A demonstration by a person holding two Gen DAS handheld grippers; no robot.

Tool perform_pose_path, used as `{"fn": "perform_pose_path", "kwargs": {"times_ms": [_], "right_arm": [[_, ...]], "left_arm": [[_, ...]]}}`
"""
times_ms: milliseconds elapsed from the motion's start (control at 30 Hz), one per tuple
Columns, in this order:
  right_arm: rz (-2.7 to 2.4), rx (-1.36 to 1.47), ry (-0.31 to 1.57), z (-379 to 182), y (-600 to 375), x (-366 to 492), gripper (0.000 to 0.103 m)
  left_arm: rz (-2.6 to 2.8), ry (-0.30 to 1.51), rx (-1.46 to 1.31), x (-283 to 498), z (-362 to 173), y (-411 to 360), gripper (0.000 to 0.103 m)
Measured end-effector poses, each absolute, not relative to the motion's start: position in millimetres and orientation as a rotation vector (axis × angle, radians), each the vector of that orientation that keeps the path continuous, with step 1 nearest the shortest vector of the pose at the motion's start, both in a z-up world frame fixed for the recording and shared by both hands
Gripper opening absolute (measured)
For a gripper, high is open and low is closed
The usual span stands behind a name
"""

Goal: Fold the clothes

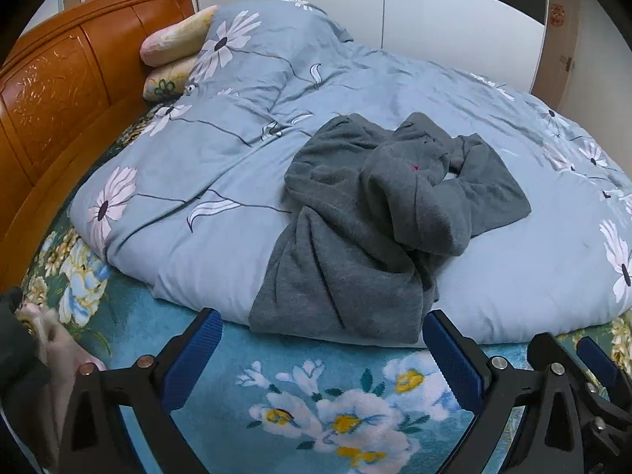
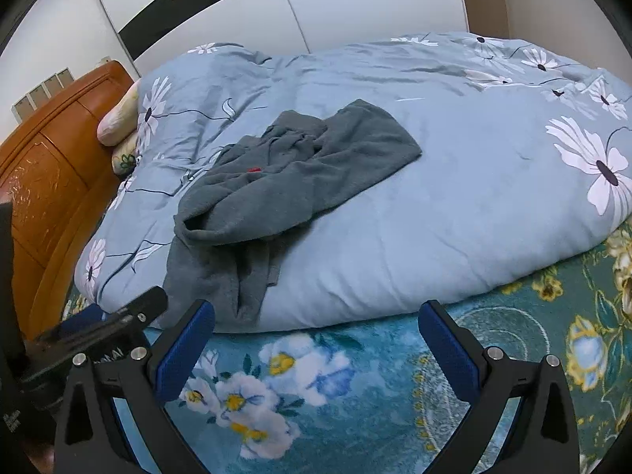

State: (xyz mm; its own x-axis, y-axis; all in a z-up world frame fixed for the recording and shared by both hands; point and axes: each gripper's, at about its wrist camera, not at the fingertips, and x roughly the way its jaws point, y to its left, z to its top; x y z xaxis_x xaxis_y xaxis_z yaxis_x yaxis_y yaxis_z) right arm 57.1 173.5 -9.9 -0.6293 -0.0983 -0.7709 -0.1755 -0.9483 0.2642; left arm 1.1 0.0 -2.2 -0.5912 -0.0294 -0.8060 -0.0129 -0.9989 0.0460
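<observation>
Both tongs hang spread wide over the bed's near edge, gripping nothing: the left tongs (image 1: 320,331) just short of the garment's near hem, the right tongs (image 2: 318,324) beside them to the right, facing bare duvet. Between and ahead of them lies the crumpled dark grey fleece garment (image 1: 379,221), unfolded, bunched in thick rolls, with a small red mark near its middle. It rests on the puffy pale blue duvet printed with white daisies (image 1: 205,158), its near hem drooping over the duvet's edge toward the teal floral bedsheet (image 1: 316,403) below. Two cream floral pillows (image 1: 177,35) are stacked at the duvet's far left against the carved orange wooden headboard (image 1: 59,91). White wardrobe doors (image 2: 355,4) stand behind the bed.
</observation>
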Motion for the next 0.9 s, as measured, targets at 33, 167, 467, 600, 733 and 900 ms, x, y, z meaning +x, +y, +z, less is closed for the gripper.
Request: {"fn": "perform_pose_path", "kwargs": {"times_ms": [33,167,467,600,733,900], "right_arm": [[2.759,-1.329,0.499,-10,173,56,0.103],[2.781,-1.316,0.522,-10,171,53,0.103],[2.814,-1.296,0.538,-10,170,49,0.103],[2.822,-1.295,0.512,-8,168,48,0.103],[2.83,-1.292,0.498,-5,167,47,0.103],[2.835,-1.302,0.499,-2,166,45,0.103]], "left_arm": [[-2.795,-0.071,1.412,2,-3,0,0.103],[-2.801,-0.061,1.394,4,-8,0,0.103],[-2.785,-0.055,1.424,-5,-6,1,0.103],[-2.784,-0.059,1.421,-6,-6,-1,0.103],[-2.782,-0.061,1.408,-5,-4,-2,0.103],[-2.778,-0.058,1.401,-7,-1,-4,0.103]]}}
